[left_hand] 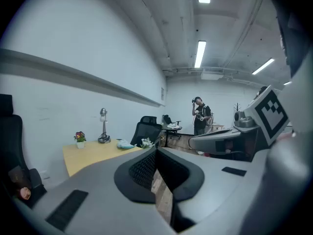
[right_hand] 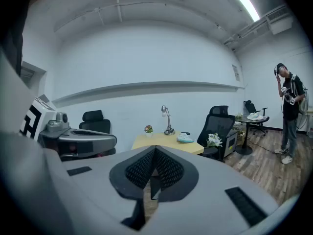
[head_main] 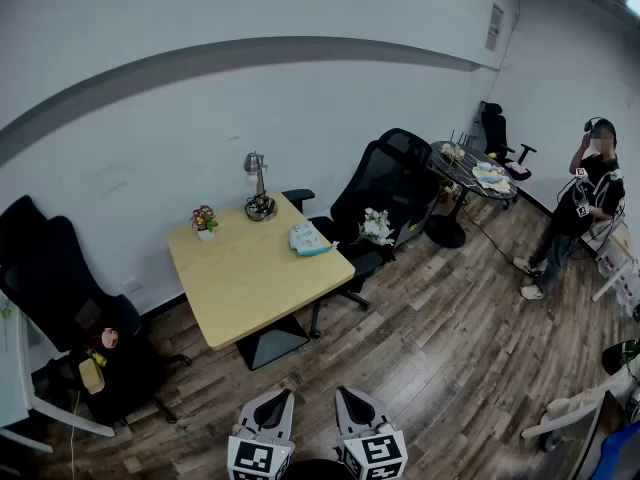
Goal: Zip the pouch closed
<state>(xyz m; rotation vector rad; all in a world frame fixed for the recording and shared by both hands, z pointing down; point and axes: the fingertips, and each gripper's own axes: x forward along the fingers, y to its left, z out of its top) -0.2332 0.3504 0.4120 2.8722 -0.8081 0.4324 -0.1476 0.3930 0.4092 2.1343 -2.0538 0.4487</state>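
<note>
While shut — left tongs (left_hand: 156,151), right tongs (right_hand: 154,150)

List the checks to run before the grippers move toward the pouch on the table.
1. Pouch lying on the table: ok.
2. Left gripper empty, jaws together: ok.
3. Right gripper empty, jaws together: ok.
4. Grippers close enough to the pouch: not ok, both are well short of the table.
5. Zipper open or closed: cannot tell, too small.
6. Person apart from the table: ok.
</note>
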